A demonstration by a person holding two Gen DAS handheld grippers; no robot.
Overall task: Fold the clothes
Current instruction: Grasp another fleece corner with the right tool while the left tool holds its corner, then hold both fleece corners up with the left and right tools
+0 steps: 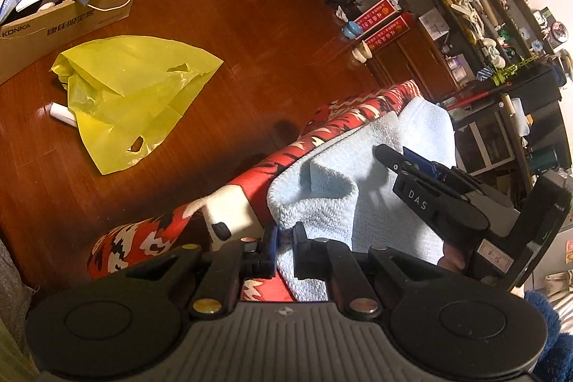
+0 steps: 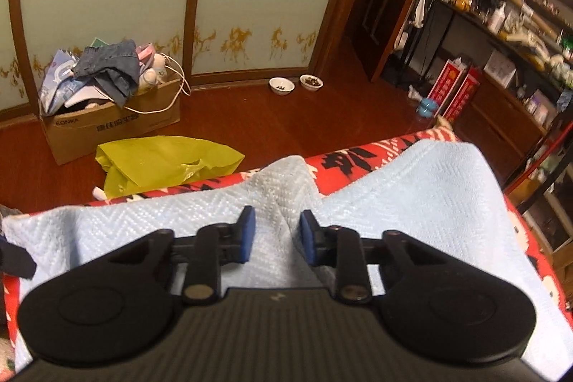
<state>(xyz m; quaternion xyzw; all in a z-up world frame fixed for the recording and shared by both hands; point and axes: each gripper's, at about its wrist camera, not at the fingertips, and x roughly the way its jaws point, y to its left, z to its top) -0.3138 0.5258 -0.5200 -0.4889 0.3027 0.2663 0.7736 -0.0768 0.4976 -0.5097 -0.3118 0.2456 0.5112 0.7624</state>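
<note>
A light blue knitted cloth [image 2: 412, 188] lies on a red, white and black patterned cover [image 2: 358, 156]. My left gripper [image 1: 284, 244] is nearly closed on the cloth's [image 1: 322, 203] near left edge, with blue fabric between its pads. My right gripper [image 2: 277, 233] is open, its blue pads either side of a raised ridge of the cloth. It also shows in the left wrist view [image 1: 394, 160], over the cloth.
A yellow plastic bag [image 1: 136, 95] lies on the wooden floor beside the cover. A cardboard box [image 2: 114, 127] of jeans and papers stands by the wall. Two small bowls [image 2: 295, 84] sit on the floor. Cluttered dark shelves [image 1: 483, 34] stand at the right.
</note>
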